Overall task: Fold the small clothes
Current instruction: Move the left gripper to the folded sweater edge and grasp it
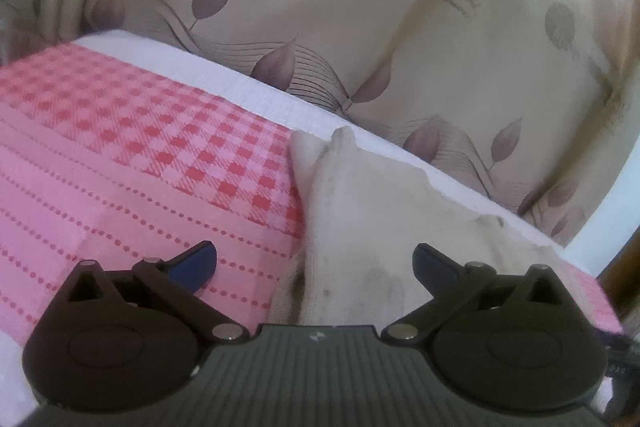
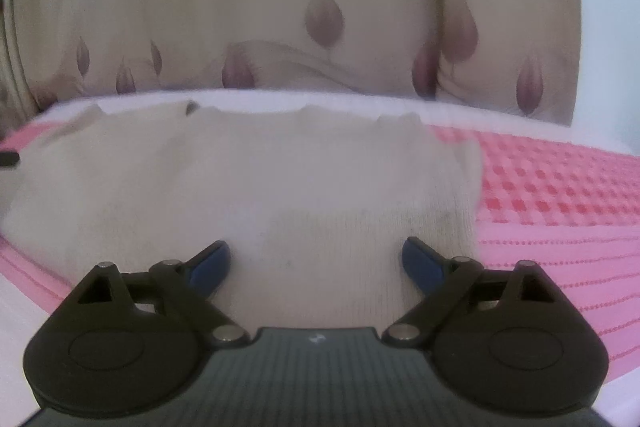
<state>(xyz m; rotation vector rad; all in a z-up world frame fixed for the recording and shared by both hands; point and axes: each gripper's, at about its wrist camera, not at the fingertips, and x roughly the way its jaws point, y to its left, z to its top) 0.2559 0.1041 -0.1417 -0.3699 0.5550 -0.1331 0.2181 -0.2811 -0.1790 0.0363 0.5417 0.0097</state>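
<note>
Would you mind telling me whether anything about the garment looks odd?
The cream ribbed garment lies rumpled on the pink checked cloth, its far edge wavy, with faint grey marks on the knit near the open right gripper.

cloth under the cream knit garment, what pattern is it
Pink cloth with red-and-pink checks and red dotted stripes, clearest in the left wrist view.

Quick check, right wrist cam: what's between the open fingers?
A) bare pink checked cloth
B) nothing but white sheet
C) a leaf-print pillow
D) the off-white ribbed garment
D: in the right wrist view the right gripper stands open with the off-white ribbed garment filling the gap between its blue fingertips; the pink checked cloth shows only off to the side.
</note>
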